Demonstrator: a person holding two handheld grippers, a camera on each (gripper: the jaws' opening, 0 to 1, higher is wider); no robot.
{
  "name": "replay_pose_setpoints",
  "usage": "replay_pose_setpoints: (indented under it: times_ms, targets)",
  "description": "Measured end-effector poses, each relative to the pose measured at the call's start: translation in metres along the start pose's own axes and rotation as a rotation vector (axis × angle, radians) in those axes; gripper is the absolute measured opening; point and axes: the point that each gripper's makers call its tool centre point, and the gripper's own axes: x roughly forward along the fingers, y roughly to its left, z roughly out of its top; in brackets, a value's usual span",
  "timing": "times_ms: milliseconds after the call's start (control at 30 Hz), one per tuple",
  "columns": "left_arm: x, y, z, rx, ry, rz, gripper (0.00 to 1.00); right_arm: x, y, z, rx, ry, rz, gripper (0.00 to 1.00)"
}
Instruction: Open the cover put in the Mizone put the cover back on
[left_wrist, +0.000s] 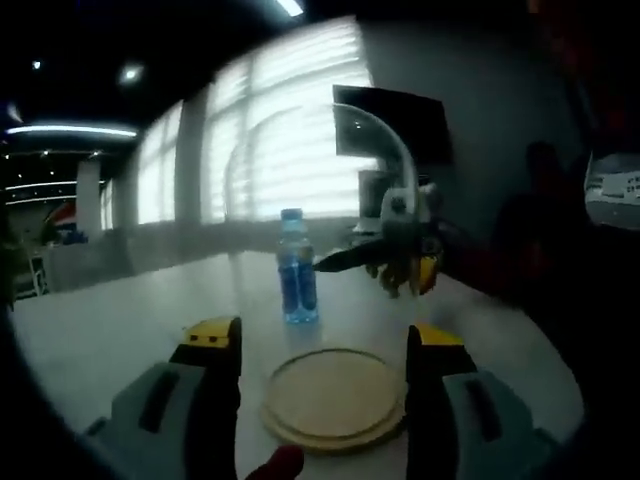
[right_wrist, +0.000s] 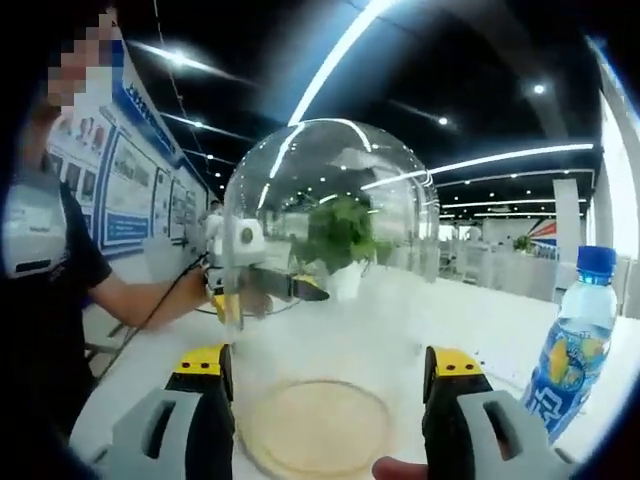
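Observation:
A blue Mizone bottle (left_wrist: 297, 280) with a blue cap stands upright on the white table; the right gripper view has the bottle (right_wrist: 575, 350) at its right edge. A round wooden base (left_wrist: 335, 395) lies bare just beyond my left gripper (left_wrist: 325, 340), whose jaws stand open and empty. The clear glass dome cover (right_wrist: 330, 200) sits between the wide-set jaws of my right gripper (right_wrist: 328, 362), lifted off the base (right_wrist: 315, 430). From the left gripper view, the cover (left_wrist: 385, 145) hangs in the air at the right gripper (left_wrist: 400, 255), behind the bottle. The left gripper (right_wrist: 260, 285) shows through the glass.
A person in a dark shirt (right_wrist: 50, 280) stands at the left, an arm reaching to the left gripper. A potted plant (right_wrist: 340, 235) stands farther back on the table. A dark screen (left_wrist: 400, 120) and bright blinds (left_wrist: 260, 140) lie behind the table (left_wrist: 120, 320).

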Motion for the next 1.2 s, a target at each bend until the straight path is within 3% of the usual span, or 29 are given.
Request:
replay_pose_setpoints:
  times_ms: [367, 633, 867, 1200]
  targets:
    - [-0.001, 0.003, 0.007, 0.046, -0.002, -0.054, 0.58, 0.011, -0.003, 0.001, -0.004, 0.047, 0.064, 0.76]
    - [0.009, 0.002, 0.011, 0.04, -0.001, -0.119, 0.63, 0.012, -0.001, 0.0, 0.003, 0.029, 0.082, 0.77]
    - [0.013, 0.005, 0.006, -0.02, -0.006, -0.174, 0.63, 0.014, -0.003, 0.0, 0.0, -0.002, 0.112, 0.79]
    - [0.019, 0.004, 0.008, -0.066, -0.065, -0.201, 0.68, 0.02, -0.002, -0.001, 0.013, -0.033, 0.181, 0.82]
